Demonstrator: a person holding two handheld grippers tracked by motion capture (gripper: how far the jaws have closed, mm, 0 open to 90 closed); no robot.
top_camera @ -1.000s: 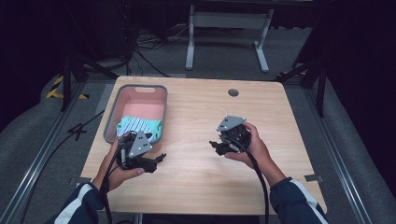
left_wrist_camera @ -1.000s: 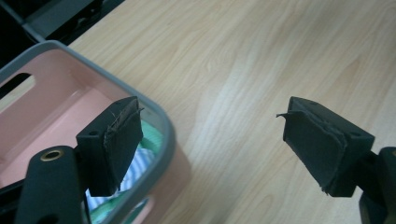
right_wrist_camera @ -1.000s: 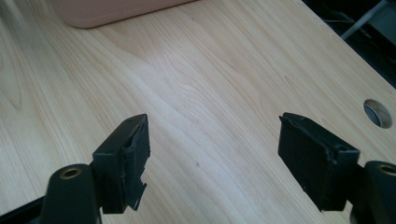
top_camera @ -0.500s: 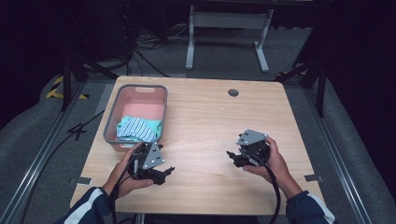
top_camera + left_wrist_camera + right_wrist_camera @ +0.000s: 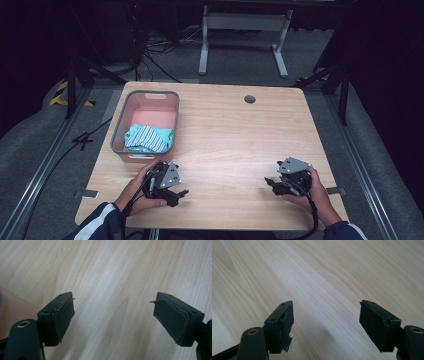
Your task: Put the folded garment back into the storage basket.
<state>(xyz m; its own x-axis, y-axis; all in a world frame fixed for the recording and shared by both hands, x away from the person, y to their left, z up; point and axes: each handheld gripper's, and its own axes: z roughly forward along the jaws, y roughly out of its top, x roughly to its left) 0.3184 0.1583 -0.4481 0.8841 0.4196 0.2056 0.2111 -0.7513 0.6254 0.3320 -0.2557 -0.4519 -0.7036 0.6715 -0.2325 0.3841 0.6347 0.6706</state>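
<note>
The left gripper (image 5: 172,192) is held low over the near left part of the table (image 5: 240,145), its jaws spread wide and nothing gripped between them; in the left gripper view (image 5: 113,315) bare wood grain is seen in the gap between the worn black pads (image 5: 65,315). The right gripper (image 5: 275,185) is held over the near right part of the table, well apart from the left one, its jaws likewise wide apart and empty, as the right gripper view (image 5: 326,322) confirms. Each tool is grasped by a hand (image 5: 137,192), with dark sleeves entering from the bottom edge of the high view. Just beyond the left gripper, a grey-rimmed pink bin (image 5: 120,131) is set near the table's left edge, and a striped blue-green cloth (image 5: 147,139) is seen lying bunched inside it at its near end. A round grommet (image 5: 249,99) is set in the far part of the tabletop.
</note>
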